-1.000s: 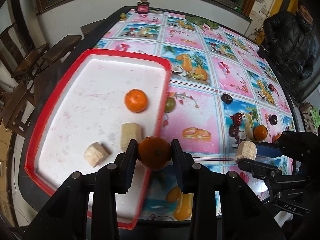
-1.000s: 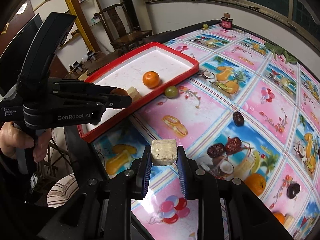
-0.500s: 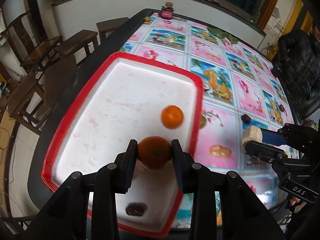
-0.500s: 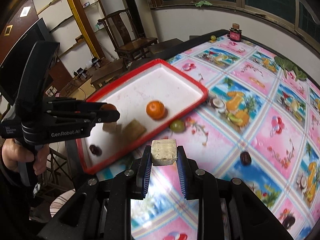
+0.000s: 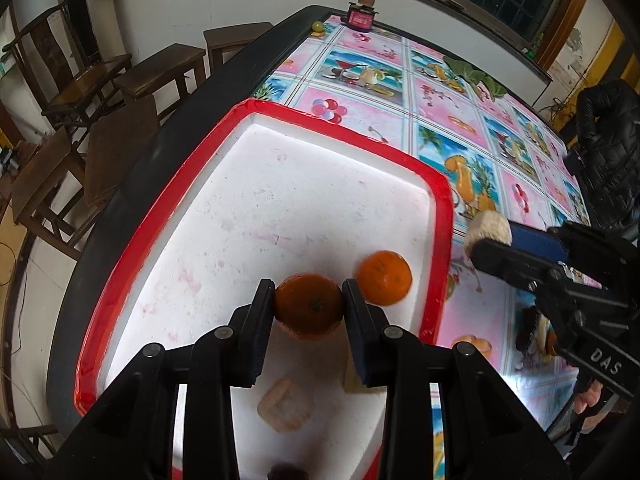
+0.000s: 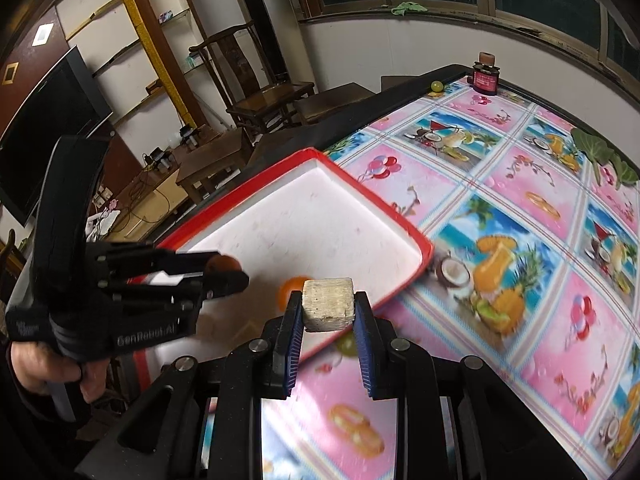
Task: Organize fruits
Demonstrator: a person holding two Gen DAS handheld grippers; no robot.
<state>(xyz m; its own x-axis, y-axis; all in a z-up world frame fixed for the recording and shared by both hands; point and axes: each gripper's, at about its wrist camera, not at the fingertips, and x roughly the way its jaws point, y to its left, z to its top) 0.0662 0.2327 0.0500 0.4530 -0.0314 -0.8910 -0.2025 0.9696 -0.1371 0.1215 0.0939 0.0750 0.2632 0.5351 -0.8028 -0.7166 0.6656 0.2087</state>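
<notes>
Over red-rimmed tray [image 5: 438,216]: left gripper [image 5: 308,306] fingers clamped on orange [image 5: 309,305], likely for drop-in beside loose orange [image 5: 384,277] at 3 o'clock. Right gripper [image 6: 328,310] fingers clamped on beige cube [image 6: 329,303], near tray edge, above tabletop [image 6: 520,200].

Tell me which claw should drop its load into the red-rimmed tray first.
Left, probably. The left claw grips its dark orange tangerine over the red-rimmed white tray. The right claw, holding the pale beige cube, looks to sit just outside the tray's rim.
</notes>
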